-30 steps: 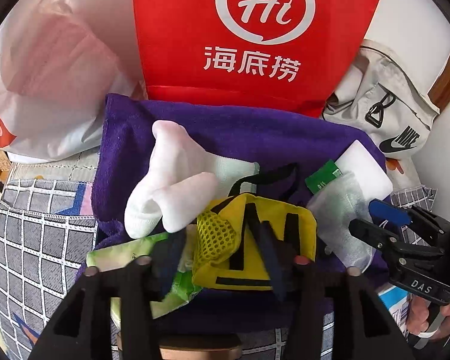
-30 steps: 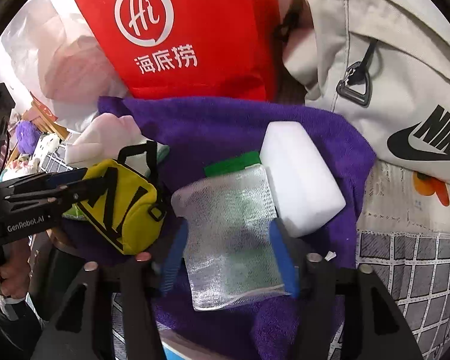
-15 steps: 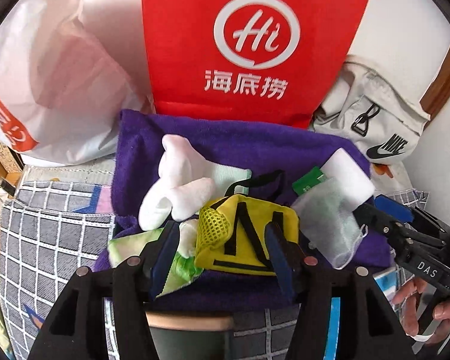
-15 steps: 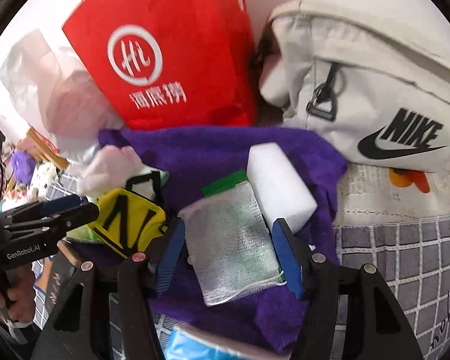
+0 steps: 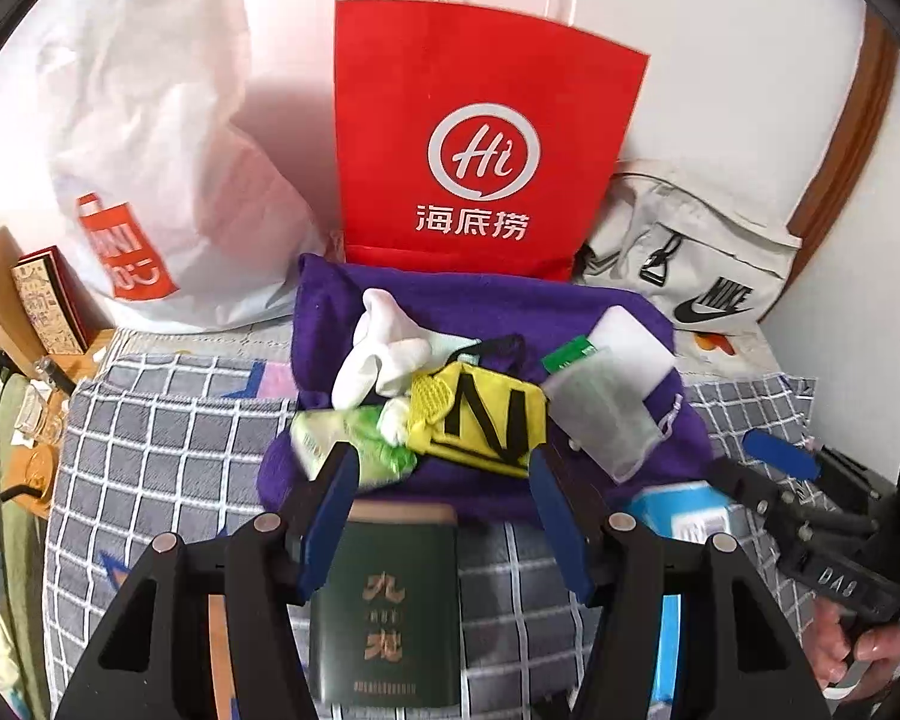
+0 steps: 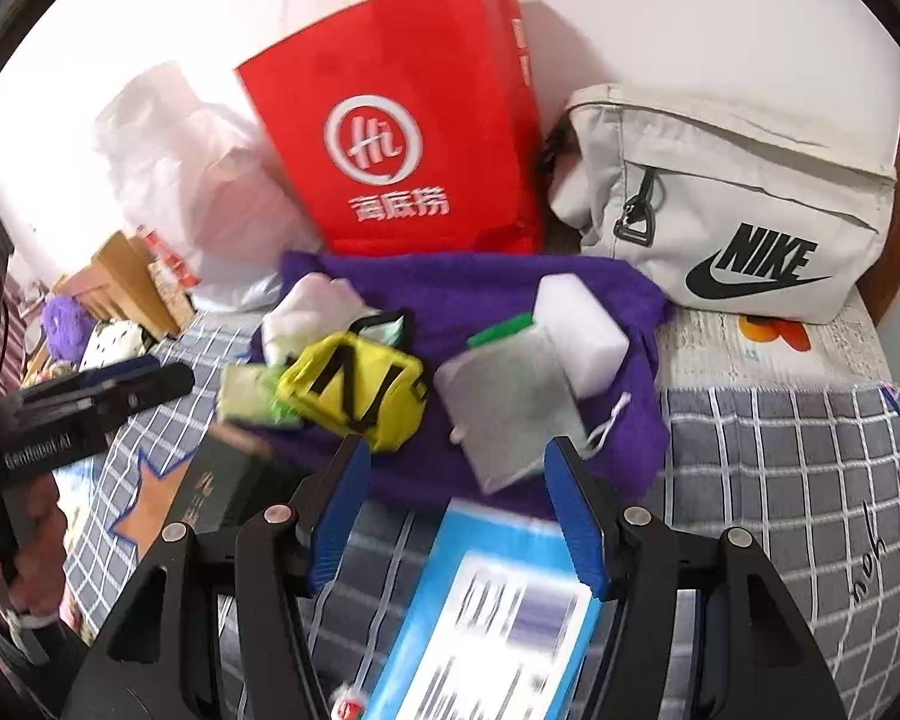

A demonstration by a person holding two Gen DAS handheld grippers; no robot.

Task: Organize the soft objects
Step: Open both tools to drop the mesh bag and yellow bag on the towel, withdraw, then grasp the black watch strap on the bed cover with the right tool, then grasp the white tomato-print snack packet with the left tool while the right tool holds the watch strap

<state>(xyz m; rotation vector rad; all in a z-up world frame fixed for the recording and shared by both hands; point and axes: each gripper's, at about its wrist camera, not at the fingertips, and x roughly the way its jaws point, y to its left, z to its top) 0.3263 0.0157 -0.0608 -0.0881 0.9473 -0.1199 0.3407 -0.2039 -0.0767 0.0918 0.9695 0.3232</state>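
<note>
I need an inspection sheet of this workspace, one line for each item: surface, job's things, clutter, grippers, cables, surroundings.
Surface: grey checked cloth, with a purple towel on it.
Job's things: on the towel lie white socks, a yellow pouch, a mesh bag, a white sponge and a green packet.
Clutter: dark green box and blue box in front of the towel.
Grippers: left gripper and right gripper both open, holding nothing.
Cables: nothing seen.
Surroundings: red paper bag, white plastic bag, beige Nike bag against a white wall.
</note>
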